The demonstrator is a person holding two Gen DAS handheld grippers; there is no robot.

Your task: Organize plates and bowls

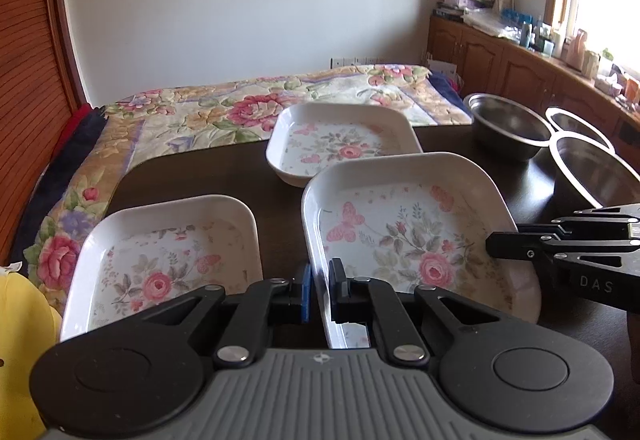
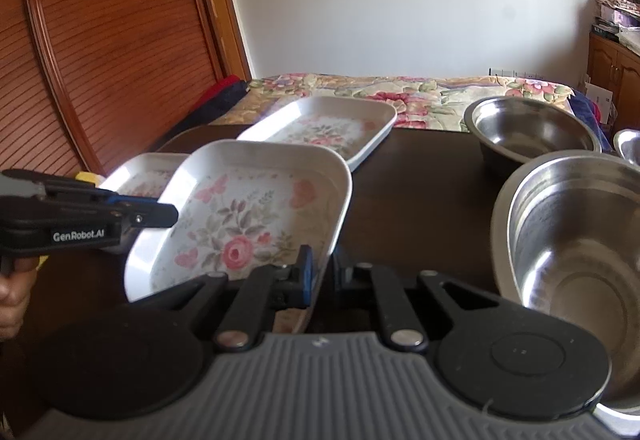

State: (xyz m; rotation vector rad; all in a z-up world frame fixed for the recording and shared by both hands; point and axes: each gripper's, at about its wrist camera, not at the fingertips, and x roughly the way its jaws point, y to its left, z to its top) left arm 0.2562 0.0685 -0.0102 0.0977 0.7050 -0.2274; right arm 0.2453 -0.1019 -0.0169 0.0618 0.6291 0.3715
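Left wrist view: the left gripper [image 1: 320,290] has its jaws clamped on the near rim of a raised floral square plate [image 1: 404,236]. The right gripper [image 1: 520,244] grips the same plate's right edge. A second floral plate [image 1: 168,264] lies left of the jaws, a third [image 1: 344,139] beyond them, with bare dark counter [image 1: 192,175] between. Steel bowls [image 1: 508,127] stand far right.

Right wrist view: the right gripper [image 2: 322,276] jaws pinch the plate's [image 2: 248,215] edge; a steel bowl [image 2: 576,248] sits just right, open counter [image 2: 420,199] ahead.
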